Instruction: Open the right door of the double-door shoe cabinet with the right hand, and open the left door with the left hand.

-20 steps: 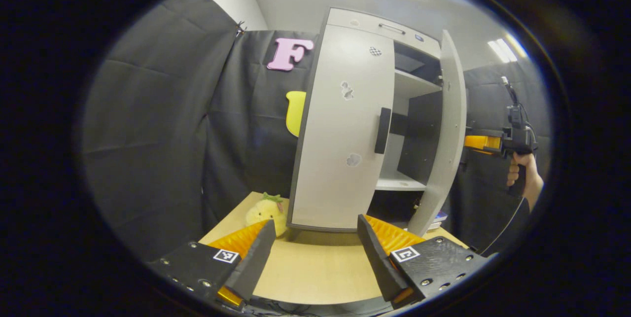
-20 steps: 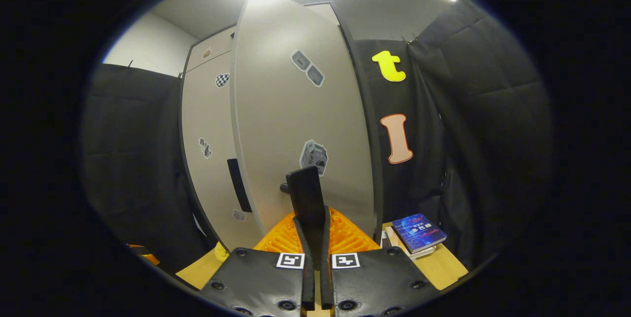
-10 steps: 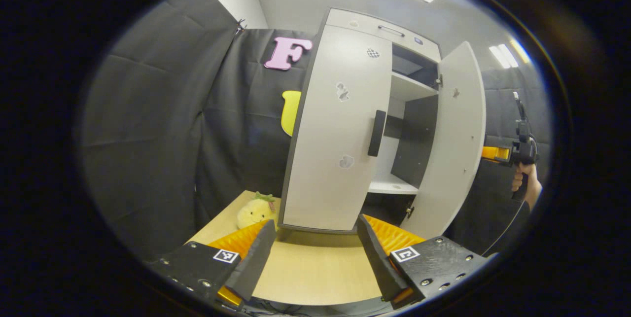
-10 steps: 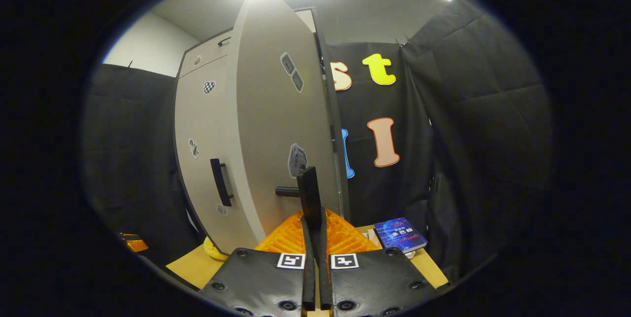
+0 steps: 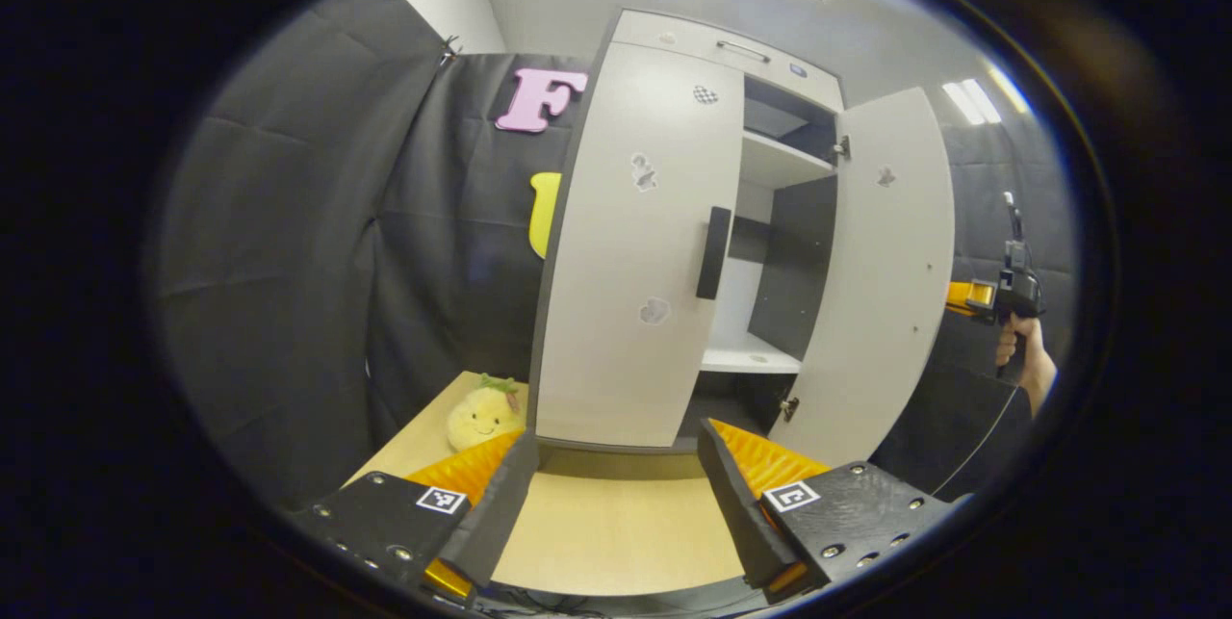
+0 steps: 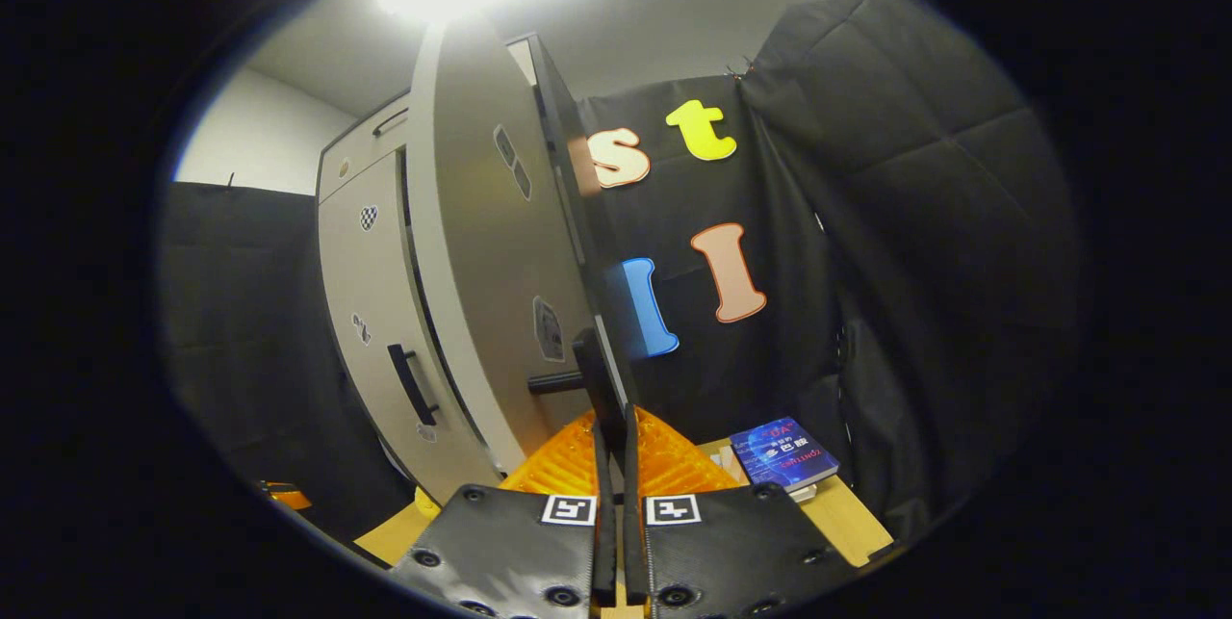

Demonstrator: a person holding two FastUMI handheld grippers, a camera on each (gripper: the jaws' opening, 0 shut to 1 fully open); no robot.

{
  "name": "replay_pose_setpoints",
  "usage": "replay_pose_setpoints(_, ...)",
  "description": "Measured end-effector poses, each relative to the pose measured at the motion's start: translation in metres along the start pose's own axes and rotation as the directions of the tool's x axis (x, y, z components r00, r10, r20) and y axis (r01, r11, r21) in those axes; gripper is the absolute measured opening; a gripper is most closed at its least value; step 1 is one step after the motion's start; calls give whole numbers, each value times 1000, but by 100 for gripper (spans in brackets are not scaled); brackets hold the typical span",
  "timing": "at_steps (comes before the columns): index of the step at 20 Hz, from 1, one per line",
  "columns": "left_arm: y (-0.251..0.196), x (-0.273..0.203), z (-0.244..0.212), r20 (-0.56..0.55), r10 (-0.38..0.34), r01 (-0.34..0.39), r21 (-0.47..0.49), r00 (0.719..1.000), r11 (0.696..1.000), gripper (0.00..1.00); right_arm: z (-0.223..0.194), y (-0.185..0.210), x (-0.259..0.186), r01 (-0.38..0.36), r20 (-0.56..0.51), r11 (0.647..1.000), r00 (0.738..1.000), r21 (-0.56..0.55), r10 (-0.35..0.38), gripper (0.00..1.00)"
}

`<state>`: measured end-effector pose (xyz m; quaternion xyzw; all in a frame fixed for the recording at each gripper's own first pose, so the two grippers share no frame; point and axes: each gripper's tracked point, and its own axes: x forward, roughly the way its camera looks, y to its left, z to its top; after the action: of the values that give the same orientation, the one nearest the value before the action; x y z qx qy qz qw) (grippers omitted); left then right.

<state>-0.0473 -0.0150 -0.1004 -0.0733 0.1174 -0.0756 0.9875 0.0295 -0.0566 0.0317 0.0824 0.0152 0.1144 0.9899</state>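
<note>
My right gripper (image 6: 612, 465) jaws clamped on black bar handle (image 6: 599, 386) of pale grey right door (image 5: 881, 282), swung wide. Left gripper (image 5: 616, 494) jaws apart above wooden counter (image 5: 616, 532). Left door (image 5: 635, 253) shut; stiff panel, prob light on hinges — grab its black handle (image 5: 713, 252) at inner edge.

You are facing the shoe cabinet (image 5: 731, 46) standing on the table (image 5: 616, 532), its right door (image 5: 885, 272) swinging out, plush toy (image 5: 481, 412) sitting left, book (image 6: 784, 453) lying right

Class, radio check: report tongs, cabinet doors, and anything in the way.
Right tongs shut on right door handle, right door swung wide. Left tongs open, short of the closed left door. Plush toy sits beside it, off the path.
</note>
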Motion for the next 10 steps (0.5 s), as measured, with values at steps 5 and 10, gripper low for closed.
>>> replay_pose_setpoints(5,-1,11,13,19,-7,6,57,1000,998,95,-6,1,-17,18,-21,1000,1000,-5,-18,1)
replay_pose_setpoints(10,-3,37,33,48,-23,21,60,999,998,96,-22,-29,-53,139,-59,990,989,4,-138,2)
